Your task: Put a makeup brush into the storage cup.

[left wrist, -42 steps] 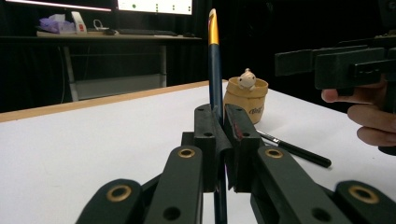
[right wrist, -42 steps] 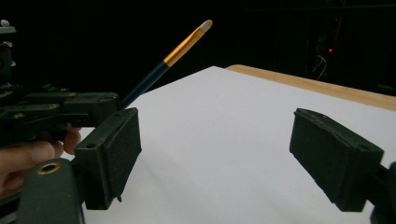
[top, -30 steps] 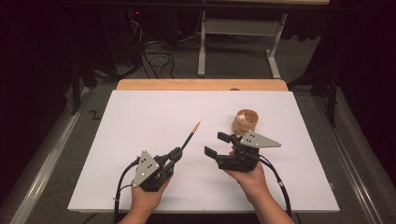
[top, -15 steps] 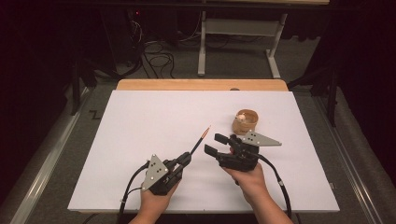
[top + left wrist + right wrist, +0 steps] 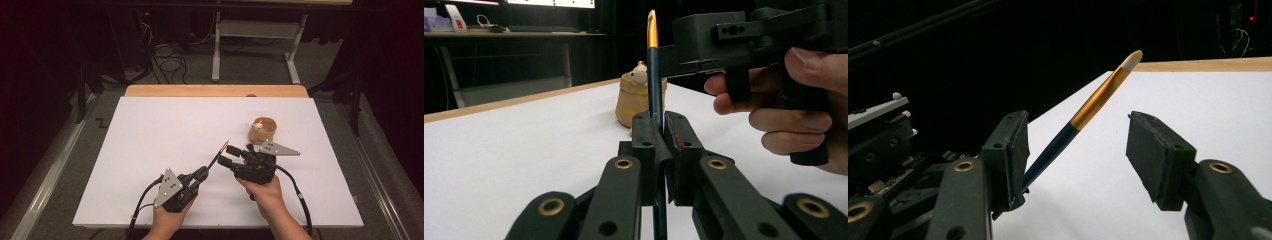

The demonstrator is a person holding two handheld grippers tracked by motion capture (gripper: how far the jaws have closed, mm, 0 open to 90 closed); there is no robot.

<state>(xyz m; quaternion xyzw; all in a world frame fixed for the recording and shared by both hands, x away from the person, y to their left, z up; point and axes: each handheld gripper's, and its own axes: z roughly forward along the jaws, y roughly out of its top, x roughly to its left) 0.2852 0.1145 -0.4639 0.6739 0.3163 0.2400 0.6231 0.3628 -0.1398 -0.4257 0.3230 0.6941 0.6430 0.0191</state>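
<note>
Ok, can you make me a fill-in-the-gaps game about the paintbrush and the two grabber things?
1. The paintbrush is clamped in the ____ gripper.
2. The right gripper has just been closing, and its jaws are still ____ around the brush.
3. The metal band below the brush's tip is ____ in colour.
4. The small tan pot stands on the ____ table.

Missing words: left; open; gold; white

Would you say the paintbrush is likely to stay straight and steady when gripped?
Probably stiff: the paintbrush stands straight from the shut left claw. Its slim, round handle might roll if dropped. Its pale tip looks soft.
</note>
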